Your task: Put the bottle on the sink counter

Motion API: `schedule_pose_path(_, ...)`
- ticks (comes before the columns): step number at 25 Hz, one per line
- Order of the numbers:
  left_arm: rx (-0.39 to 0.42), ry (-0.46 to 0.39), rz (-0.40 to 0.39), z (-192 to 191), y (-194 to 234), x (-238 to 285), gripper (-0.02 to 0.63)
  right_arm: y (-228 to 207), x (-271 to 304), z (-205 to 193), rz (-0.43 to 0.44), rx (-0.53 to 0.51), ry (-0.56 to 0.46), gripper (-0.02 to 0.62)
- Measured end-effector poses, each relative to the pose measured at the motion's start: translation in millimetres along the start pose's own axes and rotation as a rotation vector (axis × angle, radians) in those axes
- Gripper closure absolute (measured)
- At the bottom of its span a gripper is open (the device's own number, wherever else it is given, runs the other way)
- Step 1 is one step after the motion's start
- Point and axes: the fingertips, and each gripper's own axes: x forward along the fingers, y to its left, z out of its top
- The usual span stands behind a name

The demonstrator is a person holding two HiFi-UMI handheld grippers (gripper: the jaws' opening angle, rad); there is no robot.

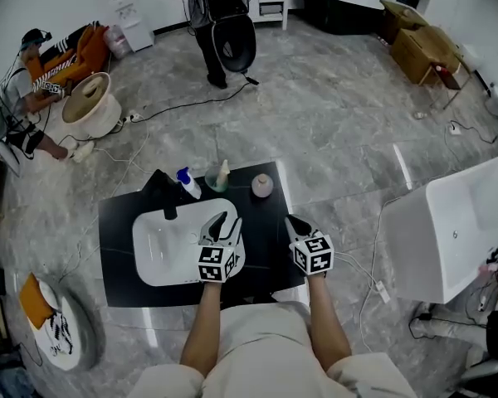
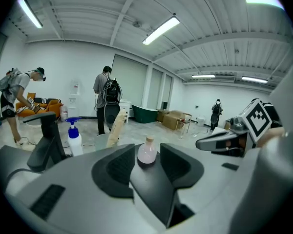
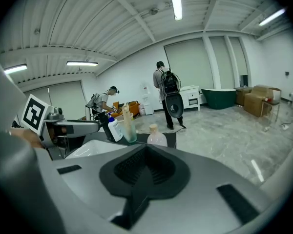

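1. We hold the L gripper (image 1: 222, 224) over the sink (image 1: 162, 251), jaws apart, nothing btwn them.
2. Our R gripper (image 1: 297, 225) is beside it, jaws together, empty.
3. The bottle (image 1: 262, 186) stands upright at the counter's (image 1: 116, 222) far edge, ahead of both grippers, touching neither.

The basin (image 1: 162, 247) sits in the left part of the counter (image 1: 116, 222), with the faucet (image 1: 164, 196) behind it. Along the counter's back edge, to the right of the faucet, stand a spray bottle (image 1: 187, 183), a cup (image 1: 219, 179) and then the bottle (image 1: 261, 186). The left gripper (image 1: 219, 220) hangs over the basin's right rim. The right gripper (image 1: 297, 224) is beside it, over the counter's right end. A tub (image 1: 452, 230) stands well off to the right, and a person (image 1: 212, 23) stands behind the counter.
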Motion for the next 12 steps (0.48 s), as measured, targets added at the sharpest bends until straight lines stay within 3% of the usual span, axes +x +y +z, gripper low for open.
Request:
schedule_pose_path(7, 0.001, -0.014, -0.008, 3.9, -4.3, -4.5, 0.455, 3.7, -1.2, -3.3, -0.007, -0.001, 0.004, 0.589)
schedule_pose_path(12, 0.013, -0.021, 0.011, 6.2, -6.0, -6.2, 0.502, 5.8, -2.5, -6.0, -0.004, 0.0, -0.001, 0.589)
